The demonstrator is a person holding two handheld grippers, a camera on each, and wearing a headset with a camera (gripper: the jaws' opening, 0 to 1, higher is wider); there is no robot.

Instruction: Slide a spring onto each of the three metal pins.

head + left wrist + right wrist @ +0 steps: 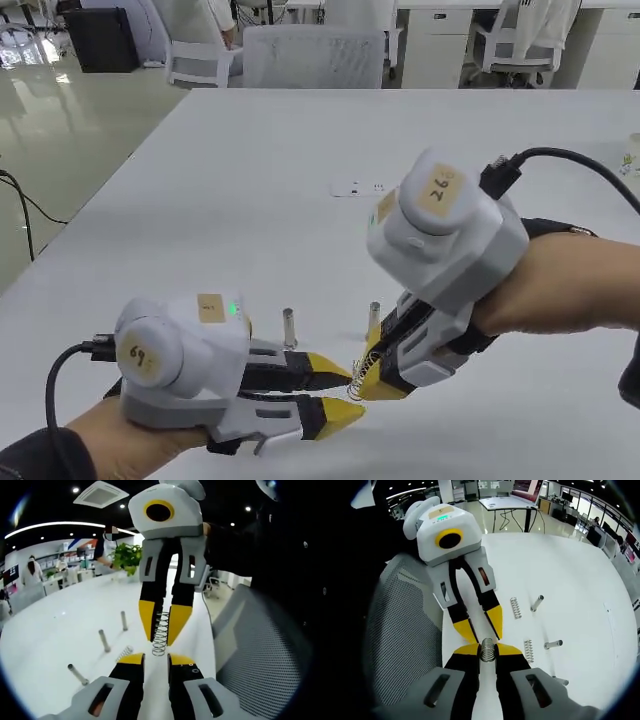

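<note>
Two hand-held grippers meet tip to tip over a white tabletop [250, 180] as a person works at the near edge. At far left, the left hand-held gripper [345, 392], tagged 69 and showing a small green light, lies low over the surface. Its yellow-tipped jaws are parted, with nothing clamped between them.

Just behind it the left pin [289, 328] stands upright, its shaft bare. In front of the parted jaws is the held spring [361, 376], a thin wire coil. The left gripper view shows its free end reaching down to just above that gripper's own tips. The middle pin [374, 318], also upright and bare, stands just behind the coil.

From the right, the right hand-held gripper [368, 388], tagged 26, tilts down toward its partner with its jaws clenched on the coil. The right gripper view shows the coil end-on, pinched between the two yellow pads.

In that same view the third pin [560, 681] stands close beside the gripper's body. The first loose spring [516, 608] lies flat on the tabletop just beside the left pin, and the second loose spring [528, 650] lies flat near the middle pin.

A grey mesh chair [260, 645] sits at the tabletop's near edge, and white office chairs [310, 55] line the far side.
</note>
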